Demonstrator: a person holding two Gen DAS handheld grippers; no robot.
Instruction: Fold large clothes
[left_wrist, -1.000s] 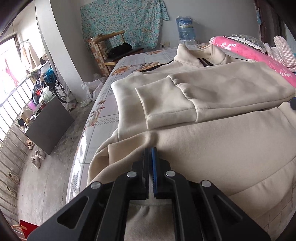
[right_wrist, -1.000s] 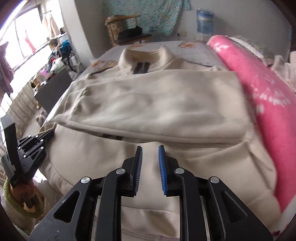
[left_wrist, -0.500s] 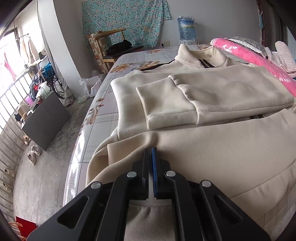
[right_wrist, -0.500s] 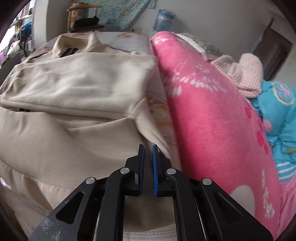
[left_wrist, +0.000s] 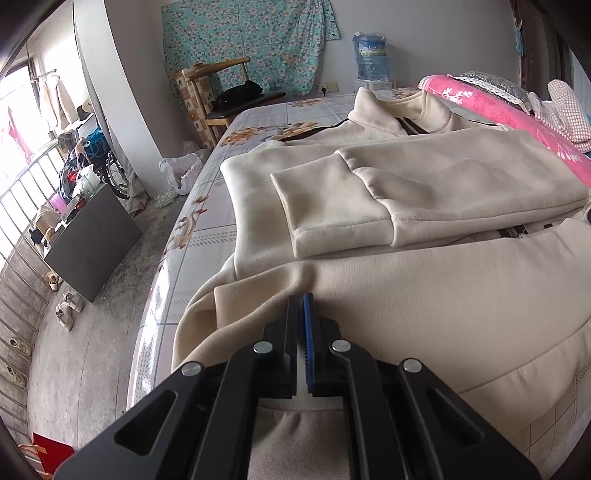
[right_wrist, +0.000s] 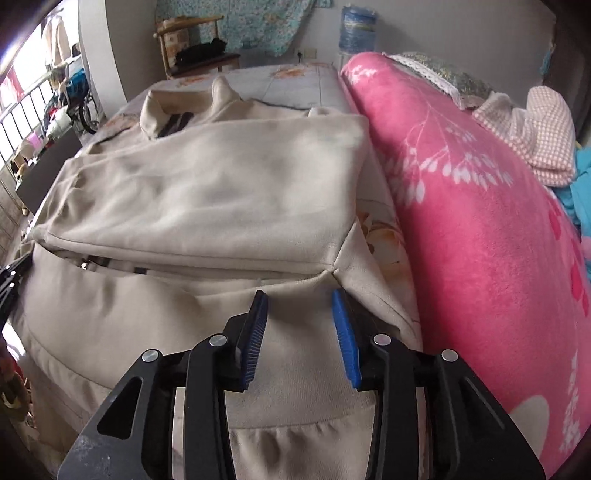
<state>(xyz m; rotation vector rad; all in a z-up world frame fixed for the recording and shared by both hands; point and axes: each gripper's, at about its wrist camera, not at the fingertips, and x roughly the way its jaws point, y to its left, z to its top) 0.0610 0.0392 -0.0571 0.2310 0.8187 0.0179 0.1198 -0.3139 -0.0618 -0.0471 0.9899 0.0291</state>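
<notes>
Change: right gripper (right_wrist: 298, 314) swung back from the pink blanket (right_wrist: 472, 229) side to the right part of the jacket's (right_wrist: 207, 192) lower half; pads pressed together half a second ago, now opening.
Meaning: likely re-aiming for a grip on the near right hem, to pair with the pinch on the left and carry the bottom half up over the folded sleeves.
Left gripper (left_wrist: 301, 325): pressed together, apparently pinching the near left hem of the jacket (left_wrist: 424, 295); unmoved, angled down toward the bed (left_wrist: 207, 221).
Right gripper pose: tilted steeply down, fingers spread over a ridge of cloth below the sleeve fold; pads not pressing anything.
Jacket location: flat on the bed, collar at the far end, both sleeves folded across the chest, lower half unfolded nearest the cameras, right edge beside the pink blanket.
Stage: sleeves done; bottom fold not yet made.
</notes>
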